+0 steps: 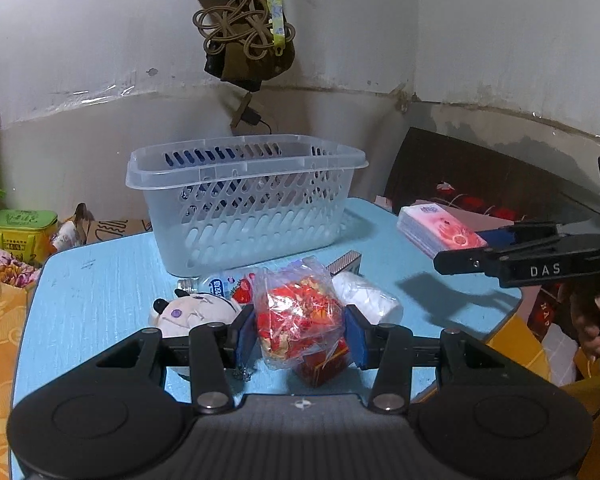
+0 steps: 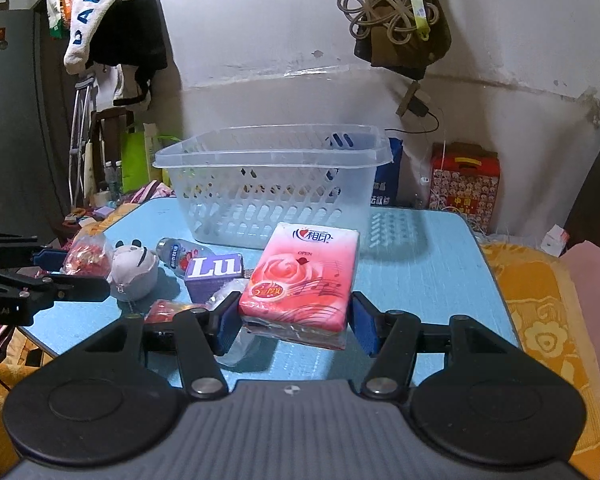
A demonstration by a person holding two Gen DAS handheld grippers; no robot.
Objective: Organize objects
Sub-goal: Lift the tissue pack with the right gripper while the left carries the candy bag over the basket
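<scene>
Left tongs (image 1: 300, 330) clamp a clear crinkly bag of red snacks (image 1: 300, 316); right tongs (image 2: 294, 320) clamp a pink rose-printed tissue pack (image 2: 300, 276). Both hang above the blue worktop (image 2: 420, 264), the translucent slotted plastic basket (image 2: 272, 188) directly ahead.

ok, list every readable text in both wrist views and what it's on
"DAS": side of the right tongs, left wrist view.
"Lu": purple box.
"OPEN": pink tissue pack; Chinese logo above it, not transcribed.
"DANGROU", cut off: white sleeve hanging on the wall.
"RobotAI", partly cut: left tongs, right wrist view.
Too small or blurred: strawberry bottle label, green tin, red gift box.
</scene>
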